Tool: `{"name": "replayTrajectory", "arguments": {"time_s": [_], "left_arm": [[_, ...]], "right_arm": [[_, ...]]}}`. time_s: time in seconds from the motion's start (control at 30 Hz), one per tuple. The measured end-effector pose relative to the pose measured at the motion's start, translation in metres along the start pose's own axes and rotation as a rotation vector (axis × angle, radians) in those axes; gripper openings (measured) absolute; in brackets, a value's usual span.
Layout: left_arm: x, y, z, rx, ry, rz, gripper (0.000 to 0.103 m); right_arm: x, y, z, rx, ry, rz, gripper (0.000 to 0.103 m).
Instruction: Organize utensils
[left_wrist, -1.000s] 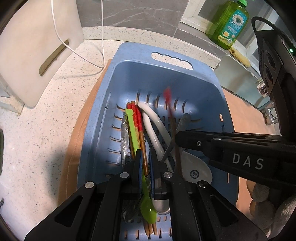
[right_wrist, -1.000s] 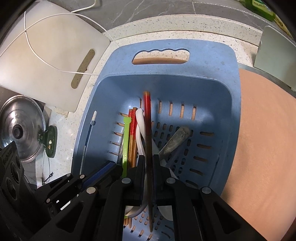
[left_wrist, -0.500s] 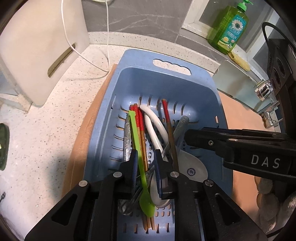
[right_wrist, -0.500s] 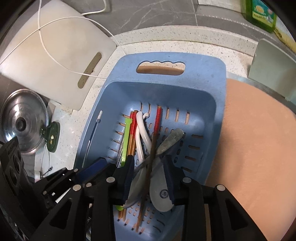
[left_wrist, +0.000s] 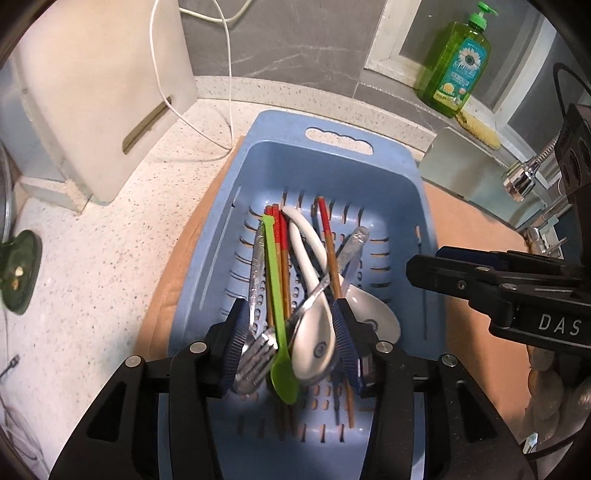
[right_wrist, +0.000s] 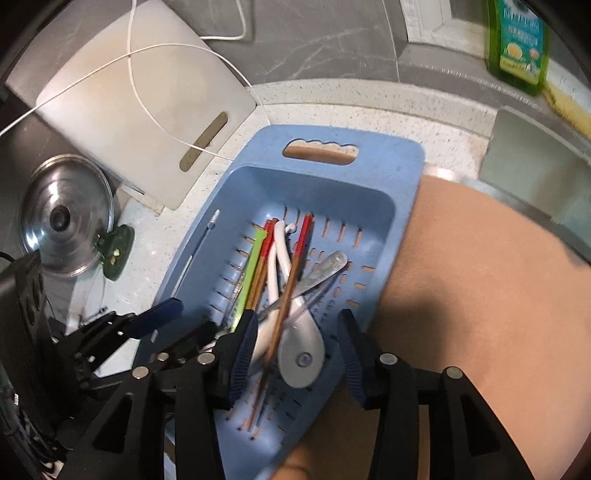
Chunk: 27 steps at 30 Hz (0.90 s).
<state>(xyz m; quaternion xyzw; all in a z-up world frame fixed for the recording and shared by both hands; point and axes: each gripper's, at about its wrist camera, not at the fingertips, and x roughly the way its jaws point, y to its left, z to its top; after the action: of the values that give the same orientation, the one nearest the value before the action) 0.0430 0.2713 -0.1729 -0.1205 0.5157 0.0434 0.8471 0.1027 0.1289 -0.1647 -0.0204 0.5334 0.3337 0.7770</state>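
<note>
A blue slotted basket (left_wrist: 369, 147) (right_wrist: 388, 147) holds the utensils. In it lie a green spoon (left_wrist: 275, 280) (right_wrist: 249, 273), a bundle of red-tipped chopsticks (left_wrist: 280, 236), white ceramic spoons (left_wrist: 314, 339) (right_wrist: 301, 350), a clear plastic fork (left_wrist: 255, 350) and a metal handle (left_wrist: 354, 243) (right_wrist: 325, 273). One red-tipped chopstick (left_wrist: 328, 251) (right_wrist: 295, 273) lies slanted across the white spoons. My left gripper (left_wrist: 290, 332) hovers over the green spoon, its jaws opening and its pads touching nothing. My right gripper (right_wrist: 295, 332) hangs over the slanted chopstick, jaws opening too, gripping nothing.
A white cutting board (left_wrist: 103, 92) (right_wrist: 140, 110) with a white cable across it leans at the back left. A pot lid (right_wrist: 62, 221) lies left of the basket. A green soap bottle (left_wrist: 458, 70), a tap (left_wrist: 524, 177) and a tan mat (right_wrist: 480, 295) are on the right.
Both grippers opened and rose away from the basket. The left let go of the green spoon; the right let go of the red-tipped chopstick, which now lies across the white spoons.
</note>
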Motion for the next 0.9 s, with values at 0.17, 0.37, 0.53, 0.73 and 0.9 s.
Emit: {"name": "replayTrajectory", "arguments": {"time_s": [0.17, 0.37, 0.53, 0.73, 0.9], "left_arm": [[-0.02, -0.008, -0.008, -0.033, -0.045, 0.016, 0.047], [-0.05, -0.027, -0.018, -0.061, -0.115, 0.037, 0.053], [-0.075, -0.046, -0.028, -0.064, -0.178, 0.055, 0.061], [-0.098, -0.064, -0.038, -0.067, -0.225, 0.077, 0.067], [-0.112, -0.08, -0.05, -0.081, -0.246, 0.102, 0.07]], "right_arm": [[-0.027, 0.002, -0.006, -0.042, -0.064, 0.025, 0.043], [-0.06, 0.007, -0.015, -0.136, -0.13, 0.031, 0.044], [-0.084, 0.005, -0.026, -0.211, -0.174, 0.021, 0.047], [-0.104, -0.01, -0.038, -0.239, -0.198, 0.024, 0.05], [-0.122, -0.028, -0.052, -0.257, -0.225, 0.012, 0.052]]}}
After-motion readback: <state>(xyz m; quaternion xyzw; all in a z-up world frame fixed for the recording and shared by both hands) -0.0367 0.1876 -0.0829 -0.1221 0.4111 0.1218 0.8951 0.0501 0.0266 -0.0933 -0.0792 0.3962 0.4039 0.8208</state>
